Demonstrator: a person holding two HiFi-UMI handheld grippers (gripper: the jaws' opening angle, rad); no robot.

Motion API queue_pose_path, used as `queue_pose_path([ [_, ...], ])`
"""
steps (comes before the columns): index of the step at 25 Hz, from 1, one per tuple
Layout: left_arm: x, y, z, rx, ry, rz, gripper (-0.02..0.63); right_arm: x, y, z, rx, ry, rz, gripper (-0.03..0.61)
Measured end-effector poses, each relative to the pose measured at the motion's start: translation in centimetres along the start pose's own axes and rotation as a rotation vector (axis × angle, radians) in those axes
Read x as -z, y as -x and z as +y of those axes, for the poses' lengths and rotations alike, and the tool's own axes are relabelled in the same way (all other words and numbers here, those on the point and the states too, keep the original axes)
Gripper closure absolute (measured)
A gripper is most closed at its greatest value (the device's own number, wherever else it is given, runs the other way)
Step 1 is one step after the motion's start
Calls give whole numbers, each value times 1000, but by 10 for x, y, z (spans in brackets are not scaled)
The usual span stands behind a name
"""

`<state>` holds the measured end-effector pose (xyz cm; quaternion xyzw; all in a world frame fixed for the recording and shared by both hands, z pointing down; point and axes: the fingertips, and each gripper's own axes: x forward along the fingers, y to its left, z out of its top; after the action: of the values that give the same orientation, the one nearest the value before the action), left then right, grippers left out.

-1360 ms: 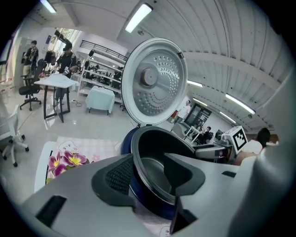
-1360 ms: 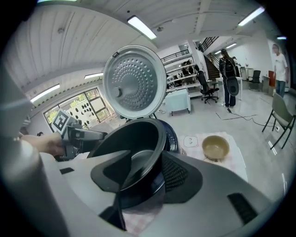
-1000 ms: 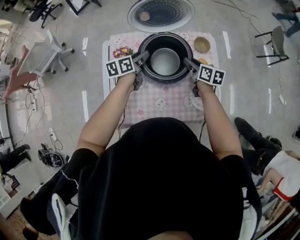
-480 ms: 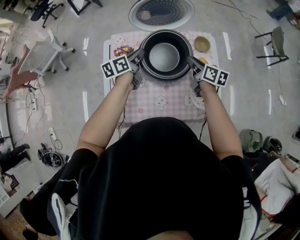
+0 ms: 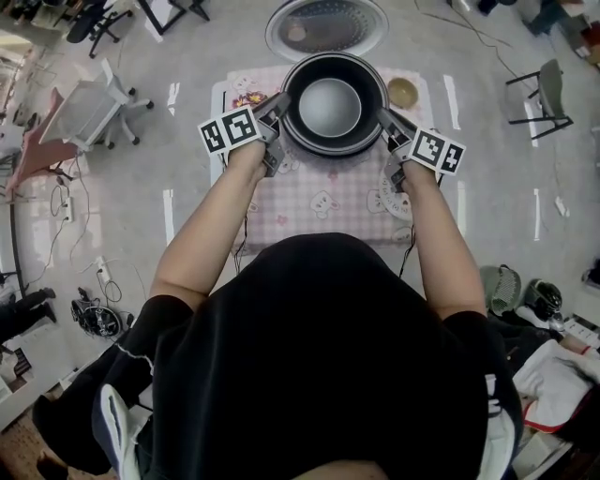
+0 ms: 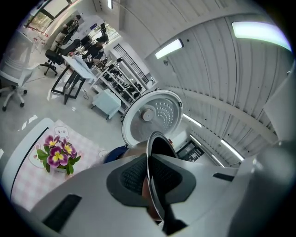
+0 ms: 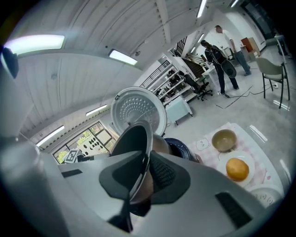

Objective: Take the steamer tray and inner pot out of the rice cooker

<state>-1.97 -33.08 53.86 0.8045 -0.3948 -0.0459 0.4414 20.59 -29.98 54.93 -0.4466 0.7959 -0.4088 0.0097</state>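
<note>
The inner pot (image 5: 330, 105), dark with a silver-grey bottom, hangs lifted above the rice cooker, held by its rim on both sides. My left gripper (image 5: 281, 109) is shut on the left rim; in the left gripper view the thin rim (image 6: 155, 139) runs between the pads of that gripper (image 6: 150, 175). My right gripper (image 5: 383, 118) is clamped on the right rim, its jaws still closing; the pot's wall (image 7: 134, 139) sits between the pads of the same gripper (image 7: 144, 175). The cooker's dark body (image 7: 181, 147) shows below the pot. Its lid (image 5: 325, 26) stands open behind.
The cooker stands on a small table with a pink checked cloth (image 5: 319, 202). A pot of purple flowers (image 5: 249, 98) is at the back left, a bowl (image 5: 404, 91) at the back right, an orange (image 7: 237, 169) on a plate beside it. Chairs and people (image 7: 222, 51) stand farther off.
Both grippers closed on the pot's rim and rose together. The pot has come up out of the cooker and looks larger in the head view.
</note>
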Motion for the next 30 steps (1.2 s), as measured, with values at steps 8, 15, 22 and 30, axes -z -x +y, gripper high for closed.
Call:
queue_pose_path([
  [8, -12, 23, -28, 31, -19, -37, 568, -14, 21, 31, -28, 34, -44, 526],
  [15, -28, 57, -46, 52, -36, -85, 569, -21, 31, 68, -75, 67, -60, 526],
  [22, -46, 98, -56, 34, -35, -160, 569, -22, 25, 104, -130, 82, -42, 526],
  [30, -51, 164, -26, -24, -24, -235, 571, 13, -9, 148, -209, 99, 20, 525],
])
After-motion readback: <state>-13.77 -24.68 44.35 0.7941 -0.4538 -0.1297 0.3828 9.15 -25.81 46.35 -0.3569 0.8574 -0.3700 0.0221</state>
